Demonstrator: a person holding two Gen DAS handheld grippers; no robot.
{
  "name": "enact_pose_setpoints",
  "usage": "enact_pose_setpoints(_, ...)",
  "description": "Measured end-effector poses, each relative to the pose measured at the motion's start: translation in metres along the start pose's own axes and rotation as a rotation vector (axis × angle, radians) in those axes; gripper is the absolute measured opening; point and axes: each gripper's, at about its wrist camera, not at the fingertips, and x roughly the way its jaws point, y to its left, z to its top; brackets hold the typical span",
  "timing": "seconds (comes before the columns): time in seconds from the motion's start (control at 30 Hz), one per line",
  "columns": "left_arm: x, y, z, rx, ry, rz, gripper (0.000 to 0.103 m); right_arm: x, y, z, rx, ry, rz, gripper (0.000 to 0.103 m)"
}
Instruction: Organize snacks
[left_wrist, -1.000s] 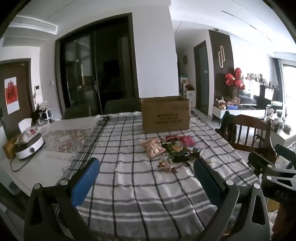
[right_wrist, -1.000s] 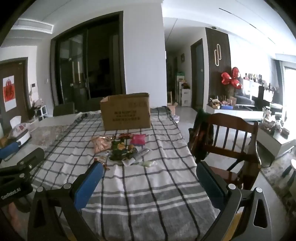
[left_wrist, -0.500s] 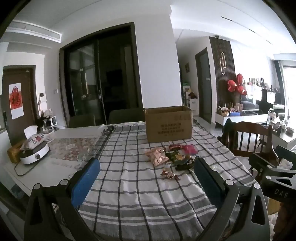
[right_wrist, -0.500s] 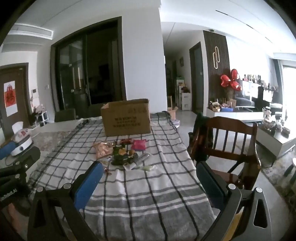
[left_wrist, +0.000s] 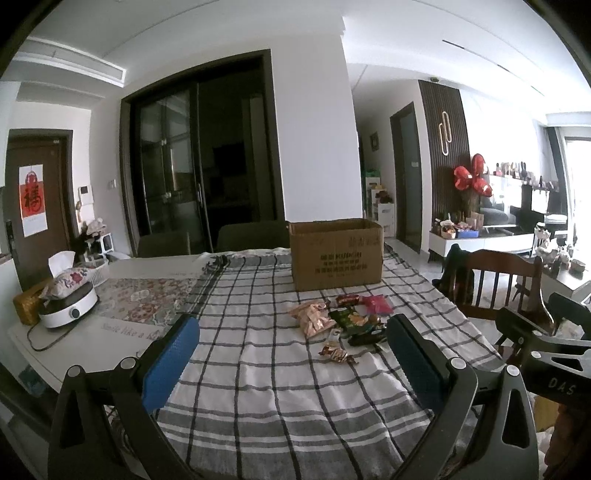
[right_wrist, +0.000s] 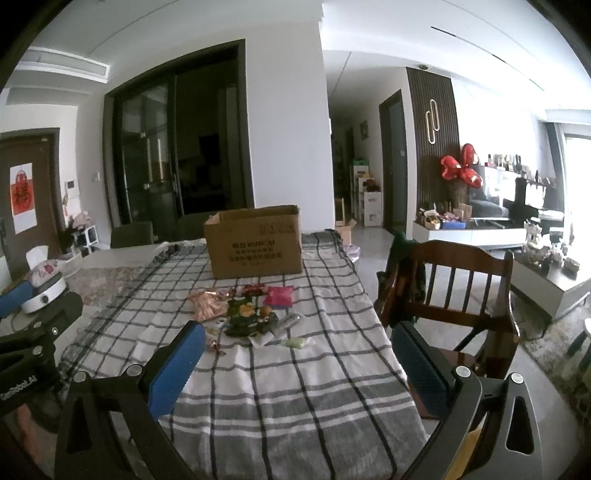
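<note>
A pile of snack packets (left_wrist: 343, 323) lies on the checked tablecloth (left_wrist: 258, 369); it also shows in the right wrist view (right_wrist: 247, 314). It includes a pink-gold bag (left_wrist: 312, 321), a magenta packet (right_wrist: 279, 295) and dark green packets. An open cardboard box (left_wrist: 335, 253) stands behind the pile, also in the right wrist view (right_wrist: 255, 242). My left gripper (left_wrist: 291, 343) is open and empty, above the near table edge, well short of the snacks. My right gripper (right_wrist: 297, 349) is open and empty, likewise short of the pile.
A wooden chair (right_wrist: 454, 295) stands at the table's right side. A white round appliance (left_wrist: 68, 310) with a tissue pouch sits at the table's left end. Dark chairs (left_wrist: 251, 236) stand behind the table. The other gripper's body shows at the right edge (left_wrist: 546, 354).
Both grippers have risen and tilted up a little, so the table and snacks sit lower in view. Both stay open and empty. Nothing on the table has moved.
</note>
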Motion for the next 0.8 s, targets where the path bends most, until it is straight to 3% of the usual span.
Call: enact_pose_setpoints(0.8,0.0009,-0.0004,-0.0031,-0.001,-0.001,-0.002,0.103,-0.0008,-0.0010,-0.0022,0.003,-0.005,0.002,0.102)
